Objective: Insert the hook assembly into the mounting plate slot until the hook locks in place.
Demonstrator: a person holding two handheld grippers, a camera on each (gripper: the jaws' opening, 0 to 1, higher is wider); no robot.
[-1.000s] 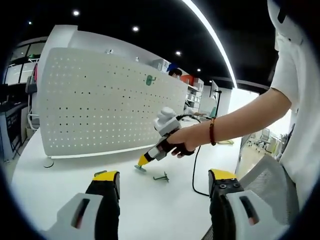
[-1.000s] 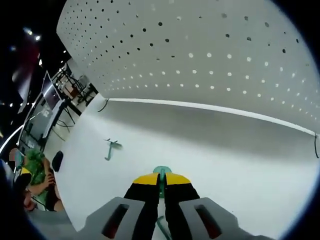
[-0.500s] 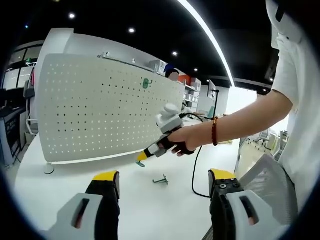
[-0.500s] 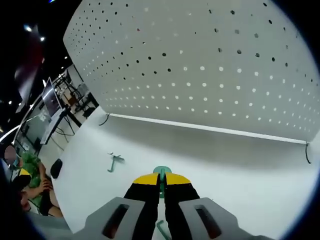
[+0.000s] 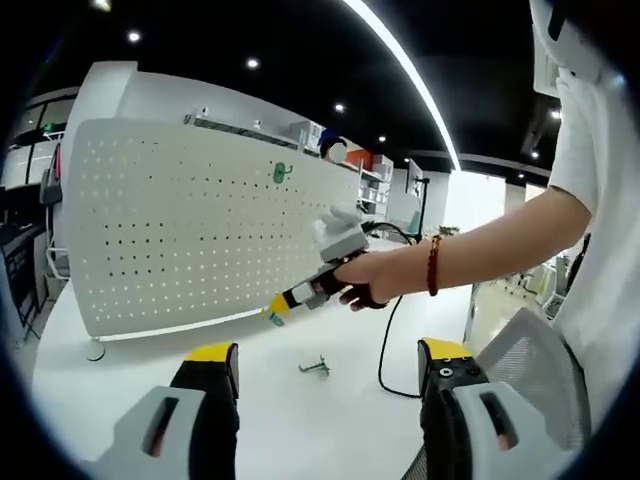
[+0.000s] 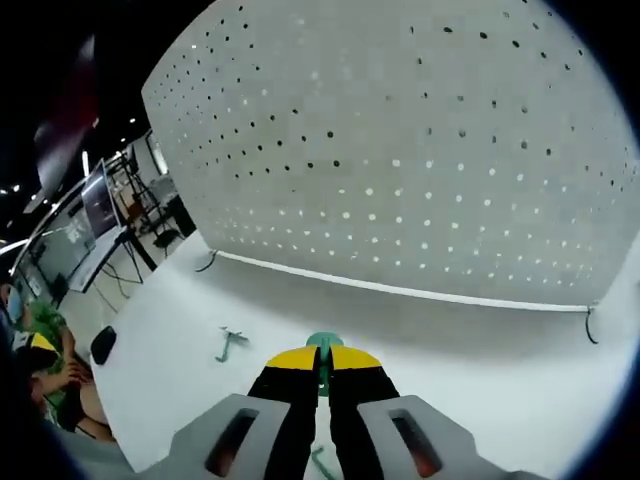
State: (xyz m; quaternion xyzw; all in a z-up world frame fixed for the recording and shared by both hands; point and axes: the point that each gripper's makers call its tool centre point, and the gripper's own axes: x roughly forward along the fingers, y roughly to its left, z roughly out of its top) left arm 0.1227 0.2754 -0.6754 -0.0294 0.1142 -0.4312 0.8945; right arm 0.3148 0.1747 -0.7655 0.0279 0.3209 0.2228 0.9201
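Before the pegboard (image 6: pixel 420 150) — right claw (image 6: pixel 323 362) pinching green hook (image 6: pixel 323 343).

The person's right hand (image 5: pixel 358 283) reaches out on a bare, nearly level forearm with a beaded band at the wrist, fingers wrapped round the handle of the right tool (image 6: pixel 322 356), which slants down and away from the body. In the right gripper view its yellow-tipped jaws stand pressed nearly together, pinching a thin green piece that shows in the narrow gap between them. The left tool (image 5: pixel 325 362) is held low and back, its two yellow-tipped jaws standing wide apart with nothing between them.
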